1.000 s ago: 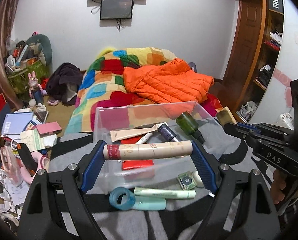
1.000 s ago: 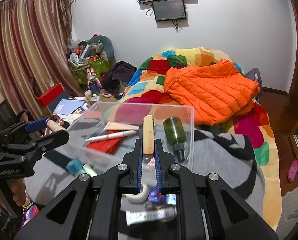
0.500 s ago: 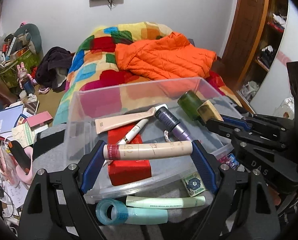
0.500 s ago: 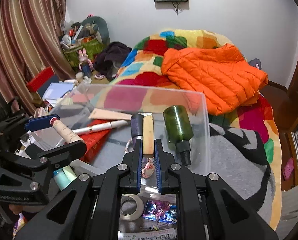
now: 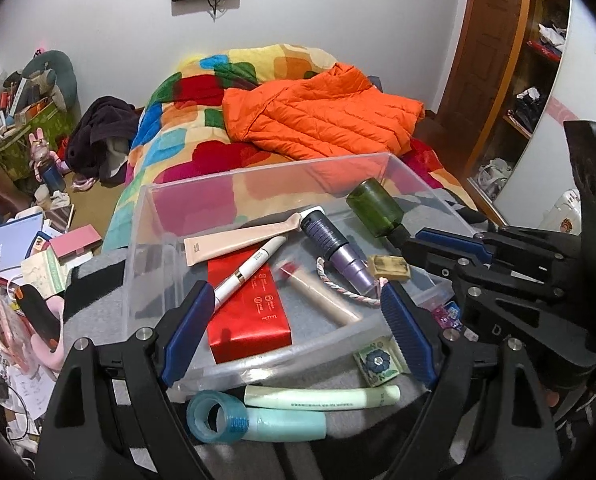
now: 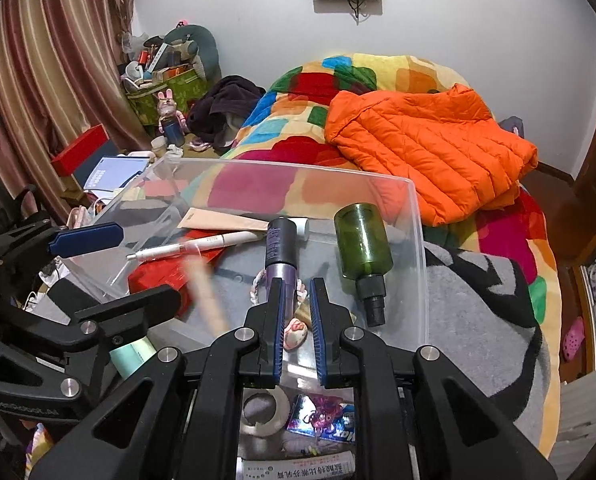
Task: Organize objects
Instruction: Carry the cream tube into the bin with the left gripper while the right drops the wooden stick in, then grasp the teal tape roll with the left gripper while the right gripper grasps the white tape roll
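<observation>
A clear plastic bin sits on a grey blanket. Over its near edge my left gripper hangs with its jaws opening and nothing between them. A beige tube with a red cap lies loose on the bin floor, blurred in the right wrist view. My right gripper stands over the bin with a narrow bare gap between its pads. A small yellowish block lies just below its tips. A red box, purple bottle and green bottle also lie inside.
On the blanket before the bin lie a teal tape roll, a pale green tube, a flowered packet and a white tape roll. Behind is a bed with an orange jacket. Clutter covers the floor at left.
Both grippers came down closer over the bin. The left one let go of the beige tube, which dropped in. The block left the right gripper's pads and now lies in the bin.
</observation>
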`<state>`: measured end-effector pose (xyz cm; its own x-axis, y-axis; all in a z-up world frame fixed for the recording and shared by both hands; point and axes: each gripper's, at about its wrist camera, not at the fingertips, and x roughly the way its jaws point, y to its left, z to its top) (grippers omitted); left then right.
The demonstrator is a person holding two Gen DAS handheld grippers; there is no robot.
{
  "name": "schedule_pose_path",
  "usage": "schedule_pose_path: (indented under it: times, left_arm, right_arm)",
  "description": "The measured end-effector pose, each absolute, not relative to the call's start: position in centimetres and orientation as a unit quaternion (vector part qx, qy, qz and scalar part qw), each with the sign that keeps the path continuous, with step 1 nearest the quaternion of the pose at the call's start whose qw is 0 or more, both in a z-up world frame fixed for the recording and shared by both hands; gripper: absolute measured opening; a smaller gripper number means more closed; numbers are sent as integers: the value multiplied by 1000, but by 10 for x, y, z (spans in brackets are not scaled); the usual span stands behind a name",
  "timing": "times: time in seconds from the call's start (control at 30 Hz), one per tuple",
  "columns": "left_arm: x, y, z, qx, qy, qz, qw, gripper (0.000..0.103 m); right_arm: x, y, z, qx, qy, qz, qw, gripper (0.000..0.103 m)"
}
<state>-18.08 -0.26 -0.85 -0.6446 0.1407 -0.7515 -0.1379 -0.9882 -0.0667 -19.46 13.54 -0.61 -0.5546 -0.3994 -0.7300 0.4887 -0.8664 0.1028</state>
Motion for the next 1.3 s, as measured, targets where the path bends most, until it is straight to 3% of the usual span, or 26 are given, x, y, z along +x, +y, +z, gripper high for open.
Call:
schedule_pose_path:
  times: [0.2, 0.43, 0.53, 0.9, 0.97, 1.23, 1.3]
  left_arm:
    - [-161, -9, 10, -391, 4, 917, 74, 91]
    - [-135, -32, 20, -370, -6, 927, 57, 92]
    - [-127, -42, 13, -375, -16, 926, 50, 92]
    - [-95, -53, -26, -396, -10, 918, 23, 91]
    - [-95, -53, -34, -402, -10, 915, 21, 82]
    - [-108, -63, -55, -436, -50, 898, 28, 75]
    - [-114, -65, -59, -446, -66, 892, 29, 69]
  right_arm:
    - [-177, 146, 10, 372, 63, -892, 247, 14]
    - [-149, 158, 28, 344, 67, -902, 253, 37]
    - [-136, 162, 27, 342, 66, -901, 260, 41]
    - [-122, 150, -20, 399, 71, -873, 272, 42]
    - [-124, 146, -29, 408, 76, -869, 269, 42]
    - [-135, 137, -45, 436, 81, -855, 268, 42]
    - [-137, 136, -46, 443, 74, -850, 274, 42]
